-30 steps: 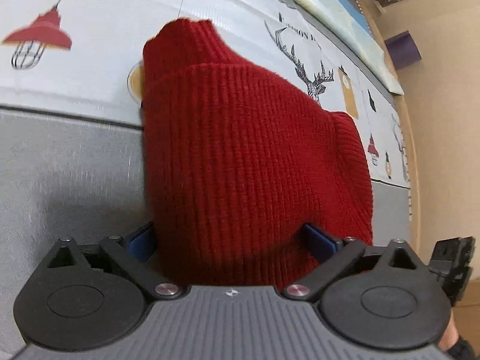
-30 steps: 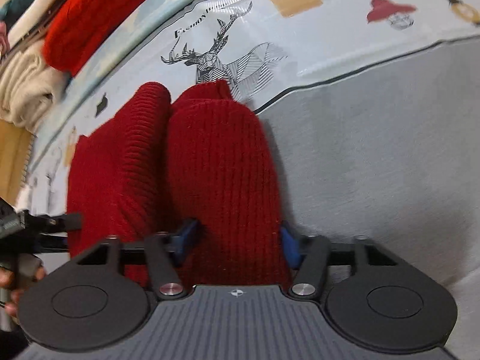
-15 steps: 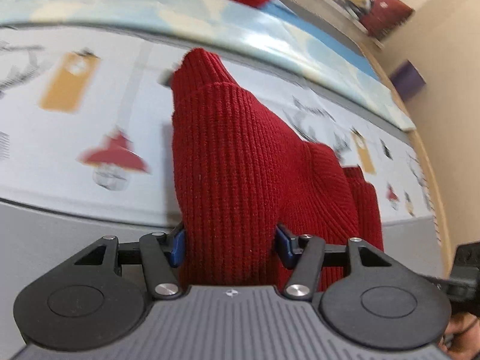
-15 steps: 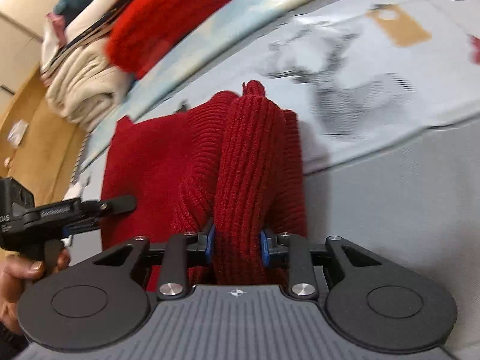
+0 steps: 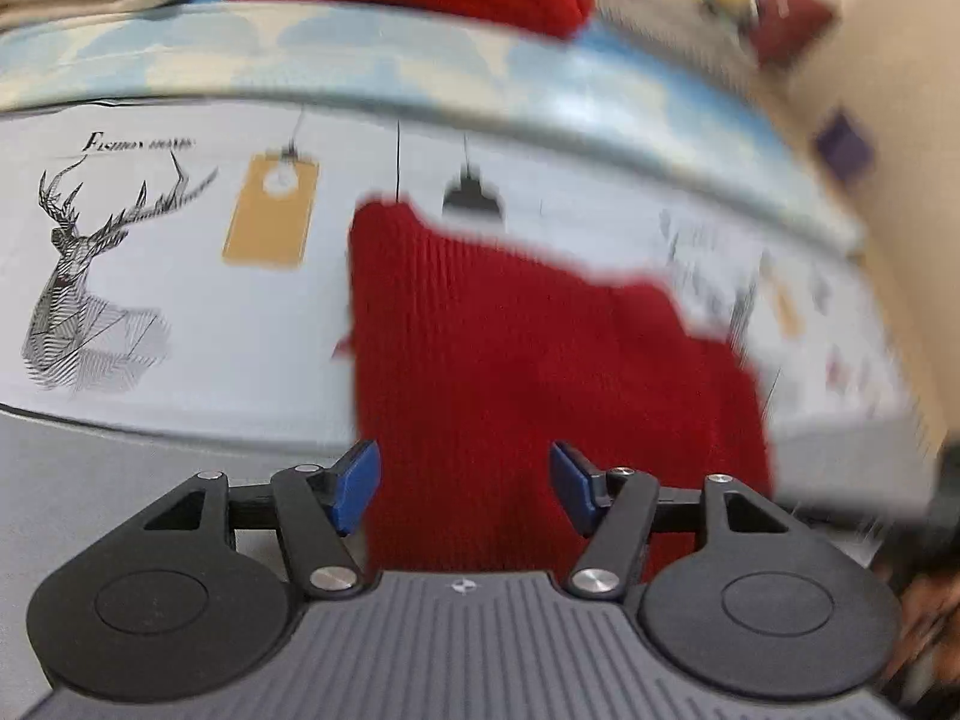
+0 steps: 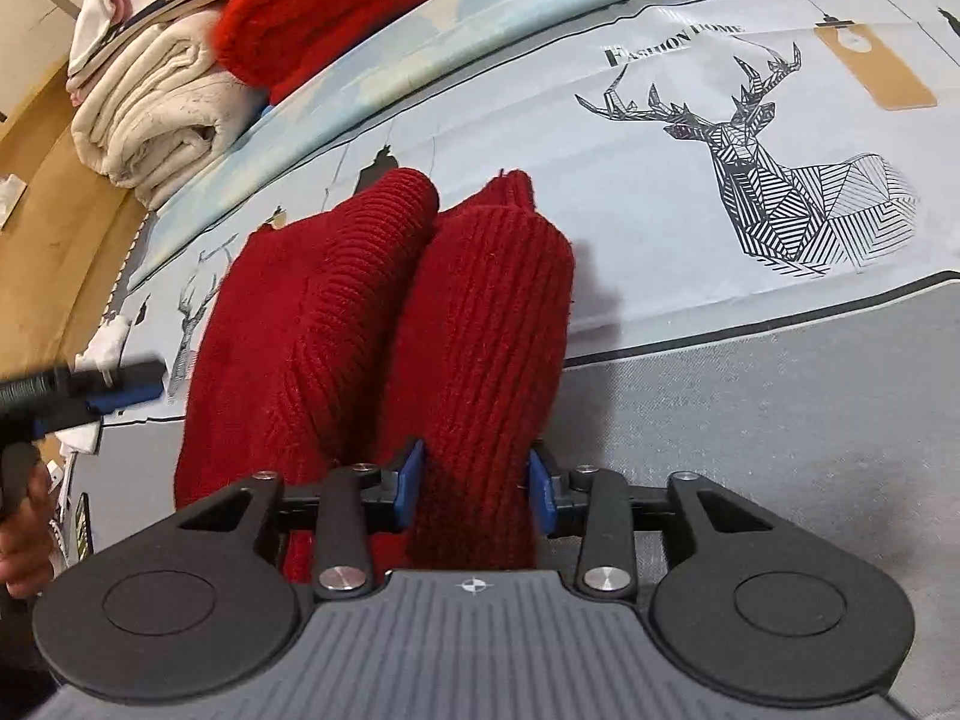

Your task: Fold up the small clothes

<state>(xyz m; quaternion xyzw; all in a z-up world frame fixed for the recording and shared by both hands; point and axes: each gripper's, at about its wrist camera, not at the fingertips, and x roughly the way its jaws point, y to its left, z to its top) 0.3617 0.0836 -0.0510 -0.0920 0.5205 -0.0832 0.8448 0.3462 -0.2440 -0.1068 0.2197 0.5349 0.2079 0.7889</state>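
A red knit garment (image 5: 540, 372) lies folded across the printed tablecloth and the grey mat. In the left wrist view my left gripper (image 5: 465, 483) hangs over its near part. The jaws are opening; the cloth shows between them, flat and wider than the gap, and the pads do not seem to press it. The picture is blurred. In the right wrist view the garment (image 6: 480, 312) forms two thick ridges. My right gripper (image 6: 475, 486) holds the right ridge, which fills the gap and touches both blue pads while the jaws start opening. The left gripper's fingers (image 6: 129, 385) show at the far left.
A stack of folded clothes stands at the back: a cream one (image 6: 150, 126) and a red one (image 6: 336, 6). The tablecloth (image 6: 660, 252) carries a deer print, and the grey mat (image 6: 780, 420) covers the near side. A wooden surface (image 6: 54, 138) lies past the left edge.
Both grippers lifted and swung toward the back stack. The left jaws closed from wide onto the cloth, then spread again. The right jaws pinched a ridge and keep it.
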